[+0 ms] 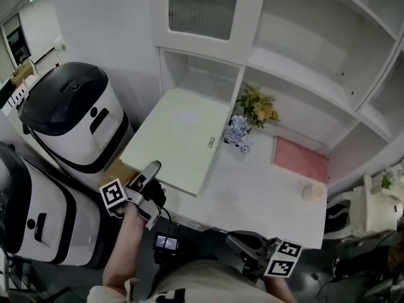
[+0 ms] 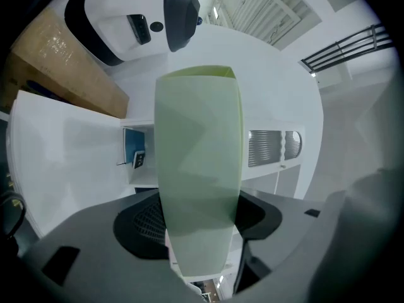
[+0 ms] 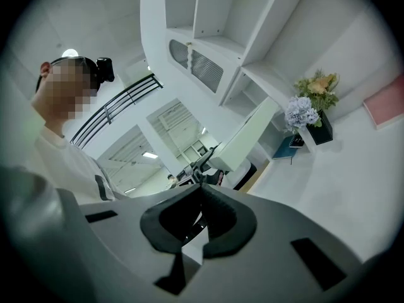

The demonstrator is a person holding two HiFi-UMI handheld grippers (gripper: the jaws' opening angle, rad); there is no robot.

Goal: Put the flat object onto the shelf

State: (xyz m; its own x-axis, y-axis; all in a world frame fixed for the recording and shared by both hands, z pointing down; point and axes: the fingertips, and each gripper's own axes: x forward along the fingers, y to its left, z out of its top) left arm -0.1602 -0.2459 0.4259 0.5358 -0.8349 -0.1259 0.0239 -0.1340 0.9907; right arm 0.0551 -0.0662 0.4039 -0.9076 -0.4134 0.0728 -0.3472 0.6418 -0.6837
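Nearest, at the bottom of the head view: right gripper (image 1: 235,240), black two-jaw tool with a marker cube, jaws pressed tip to tip with nothing between them, just off the near edge of the white tabletop (image 1: 252,194). To its left, lower down: small black device with a lit screen (image 1: 165,242). Further left: left gripper (image 1: 151,169), clamped on the near edge of the pale green flat rectangular board (image 1: 180,137). Same board (image 2: 199,150) in the left gripper view, running straight out between the two dark jaws, pinched on both faces. Board raised and tilted over the tabletop's left corner, far edge at the mouth of the open lower-left compartment of the white shelf unit (image 1: 303,62); cannot tell whether that edge rests on the compartment floor. Below the board's near left corner: brown cardboard box (image 1: 117,169). Left of that: two rounded white-and-black machines (image 1: 69,115). Just right of the board: bunch of yellow and pale blue artificial flowers (image 1: 249,118). Further right: pink rectangular mat (image 1: 302,160) near the unit's base, and a small round beige object (image 1: 311,192) near the table's right edge. Farthest, above the open compartment: frosted glass cabinet door (image 1: 202,5).
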